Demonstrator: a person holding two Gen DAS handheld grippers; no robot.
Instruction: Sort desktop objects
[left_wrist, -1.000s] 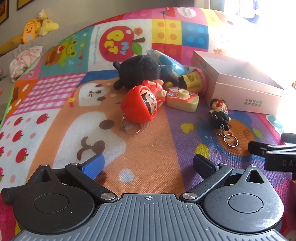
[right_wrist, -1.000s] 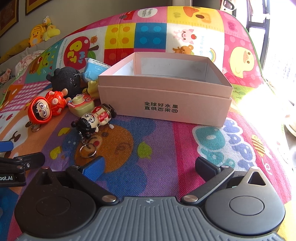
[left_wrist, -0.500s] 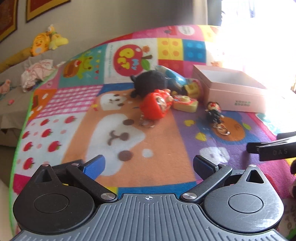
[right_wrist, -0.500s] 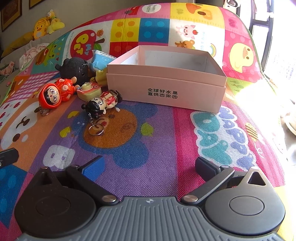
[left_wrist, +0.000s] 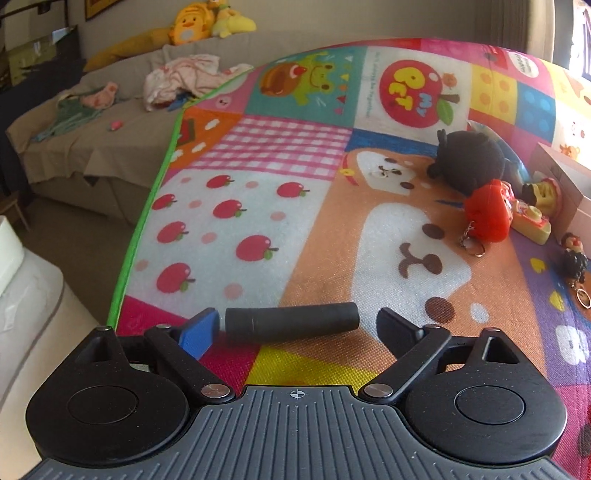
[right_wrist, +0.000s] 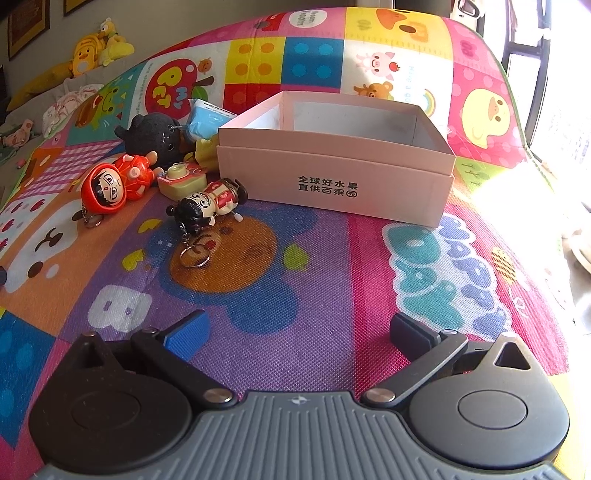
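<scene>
A black cylinder (left_wrist: 291, 320) lies crosswise on the play mat between the fingers of my left gripper (left_wrist: 297, 325). The jaws are closing: the blue left pad (left_wrist: 199, 334) is at the cylinder's end, and a gap remains on the right. Further right lie a black plush (left_wrist: 469, 162), a red doll keychain (left_wrist: 487, 212) and a toy camera (left_wrist: 532, 221). My right gripper (right_wrist: 298, 322) hovers open over the mat with nothing between its fingers. Beyond it stands an open pink box (right_wrist: 332, 177), with a black-haired figure keychain (right_wrist: 207, 206) to its left.
A blue packet (right_wrist: 207, 118) and a yellow figure (right_wrist: 205, 153) lie behind the toys by the box. The mat's green edge (left_wrist: 147, 206) drops off at the left toward a sofa (left_wrist: 92, 147) strewn with clothes. A bright window is at the right.
The left gripper has swung left, away from the toy pile, to the mat's near left corner. The black cylinder now sits between its jaws, which have narrowed. The right gripper's view is nearly unchanged.
</scene>
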